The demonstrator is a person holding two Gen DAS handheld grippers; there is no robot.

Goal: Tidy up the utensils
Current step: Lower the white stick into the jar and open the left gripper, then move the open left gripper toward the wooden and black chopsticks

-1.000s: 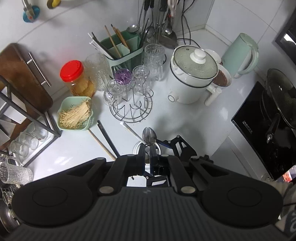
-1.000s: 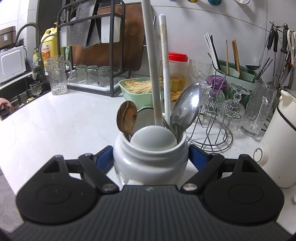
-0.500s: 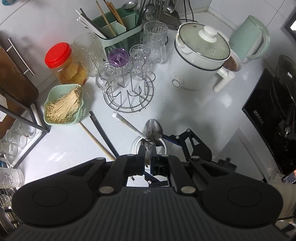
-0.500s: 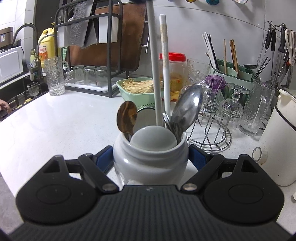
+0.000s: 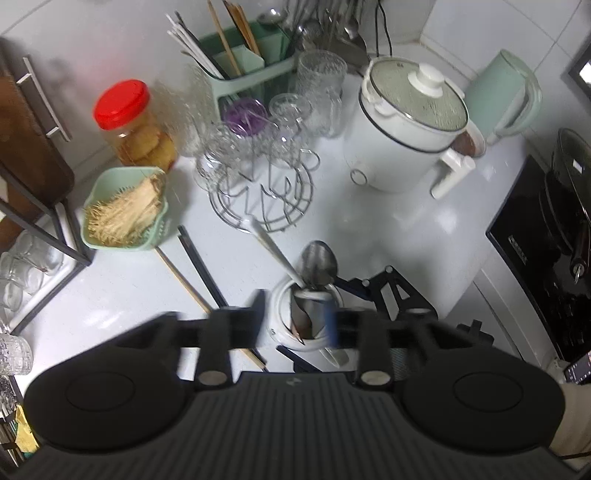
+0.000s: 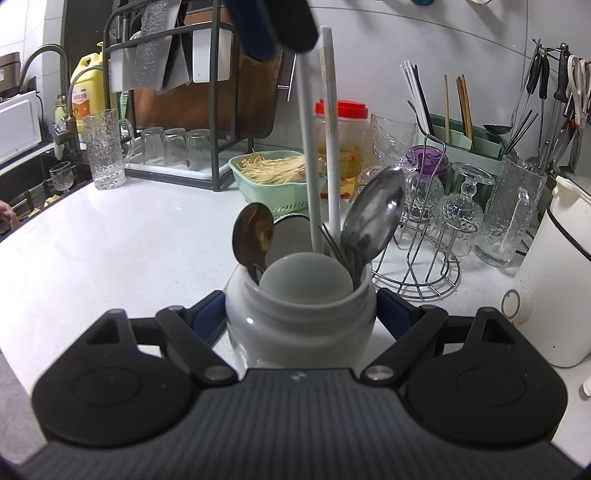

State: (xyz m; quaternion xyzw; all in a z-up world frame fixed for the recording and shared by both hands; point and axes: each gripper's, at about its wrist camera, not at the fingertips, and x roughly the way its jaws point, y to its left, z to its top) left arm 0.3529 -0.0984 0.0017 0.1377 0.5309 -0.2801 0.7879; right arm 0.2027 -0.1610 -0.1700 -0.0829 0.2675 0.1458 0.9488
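A white ceramic jar point(image 6: 299, 328) stands on the counter, with my right gripper point(image 6: 301, 315) shut on its sides. It holds a steel spoon point(image 6: 373, 214), a brown spoon point(image 6: 253, 232), a pale ladle bowl point(image 6: 304, 273) and two upright white handles point(image 6: 308, 147). Seen from above, the jar point(image 5: 284, 321) lies under my left gripper point(image 5: 295, 317). Its jaws are opening and blurred, and neither pad presses on anything. The left gripper's fingers point(image 6: 273, 26) hang over the top of one white handle. Dark and wooden chopsticks point(image 5: 199, 266) lie on the counter left of the jar.
Behind the jar stand a green basket of noodles point(image 5: 125, 210), a red-lidded jar point(image 5: 133, 122), a wire glass rack point(image 5: 262, 192), a green utensil caddy point(image 5: 247, 62) and a white cooker point(image 5: 410, 122). A black stove point(image 5: 546, 240) is at the right, a dish rack point(image 6: 177, 92) at the left.
My left gripper came down over the jar, and its jaws, which were shut on a white handle, have spread apart. The handle now stands in the jar. My right gripper kept still.
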